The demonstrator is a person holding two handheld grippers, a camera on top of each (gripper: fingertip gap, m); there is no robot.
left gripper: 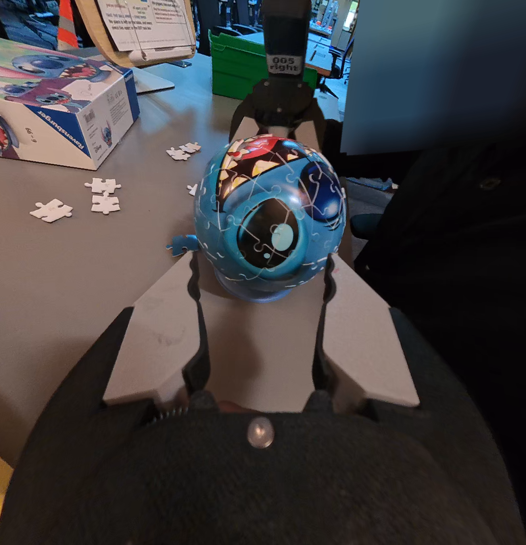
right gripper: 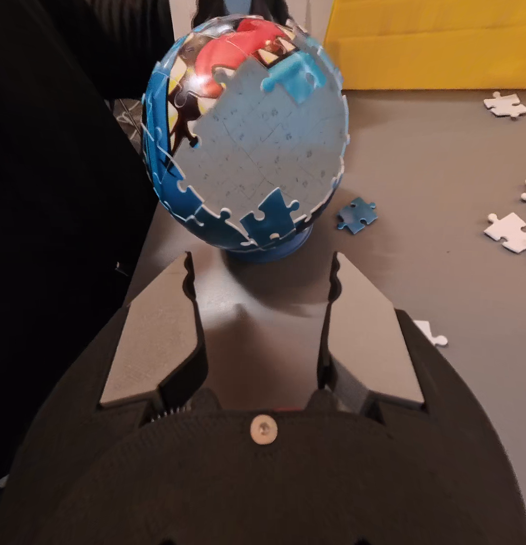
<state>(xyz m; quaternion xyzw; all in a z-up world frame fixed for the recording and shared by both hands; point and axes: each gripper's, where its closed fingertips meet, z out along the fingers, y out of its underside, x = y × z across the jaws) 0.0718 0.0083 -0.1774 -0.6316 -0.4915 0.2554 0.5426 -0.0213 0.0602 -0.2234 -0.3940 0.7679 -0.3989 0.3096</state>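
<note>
Two grippers, both wide open, nothing in either. Left wrist view, left to right: printed box (left gripper: 64, 118) lies on the grey table (left gripper: 79, 280) at far left. Beside it sit several loose white pieces (left gripper: 104, 194), blank side up, scattered and well apart from the ball. One blue piece (left gripper: 182, 244) lies flat just beside the ball's lower left. The ball (left gripper: 270, 218) stands upright on a blue stand (left gripper: 253, 292), near the table's right edge. On this side the picture is whole, all pieces locked, no gaps seen.

My left gripper (left gripper: 261, 259) has its jaws spread at either side of the ball's lower half. Touching or just short, I can't tell. My right gripper (left gripper: 278, 126) faces me from beyond the ball, jaws spread, tips hidden behind it. A green crate (left gripper: 238, 70) sits behind that.

Right wrist view, left to right: printed pieces rim the ball on its left, top and bottom. The middle is a big pale grey-blue patch with no picture; opening or bare surface, can't tell. So this side is unfinished, and roughly half the visible face lacks picture.

My right gripper (right gripper: 261, 258) stops short of the stand, touching nothing. A yellow bin (right gripper: 433, 44) is at the back right.
</note>
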